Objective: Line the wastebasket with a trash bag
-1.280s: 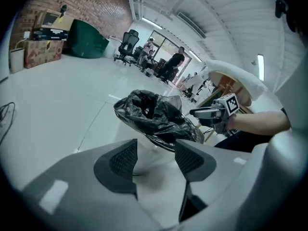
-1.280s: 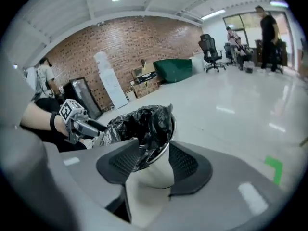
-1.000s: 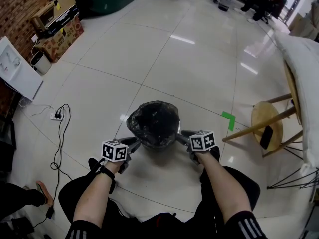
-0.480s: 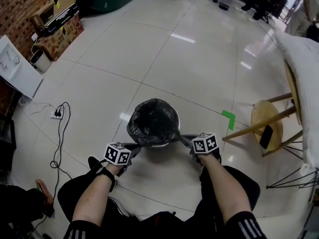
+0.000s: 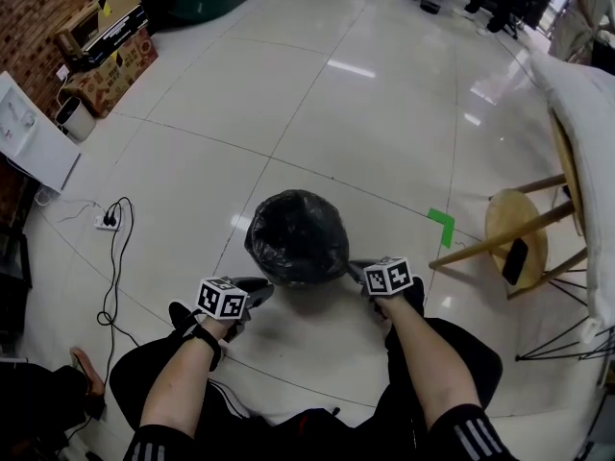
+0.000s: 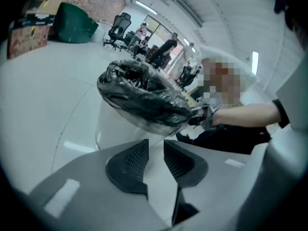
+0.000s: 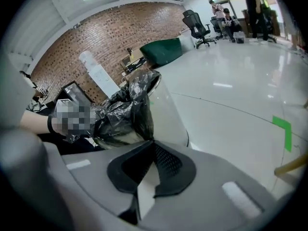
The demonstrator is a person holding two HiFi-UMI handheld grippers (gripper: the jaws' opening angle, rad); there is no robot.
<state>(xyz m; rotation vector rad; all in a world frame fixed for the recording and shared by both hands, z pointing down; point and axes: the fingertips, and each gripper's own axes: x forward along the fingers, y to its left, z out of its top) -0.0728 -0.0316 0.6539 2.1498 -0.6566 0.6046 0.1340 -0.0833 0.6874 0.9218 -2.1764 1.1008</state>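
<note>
The wastebasket (image 6: 109,125) stands on the floor between my knees, with a black trash bag (image 5: 296,236) spread over its mouth. My right gripper (image 5: 354,269) is at the basket's near right side. It is shut on the bag's edge, and the film (image 7: 127,114) runs down to its closed tips (image 7: 153,144). In the left gripper view the bag (image 6: 139,93) stretches to a point at that gripper. My left gripper (image 5: 258,288) sits low at the near left side. Its jaws have just been opening, with a narrow gap and nothing between them (image 6: 155,143).
A wooden stool (image 5: 514,238) stands at the right, with a green tape mark (image 5: 441,227) on the tiles beside it. A power strip with a black cable (image 5: 108,224) lies at the left. Cardboard boxes (image 5: 106,60) and a white board (image 5: 29,133) line the brick wall.
Both grippers have sunk beside the basket. The bag, drawn taut between them half a second ago, now sits lower over the rim, and the left gripper has let go of it.
</note>
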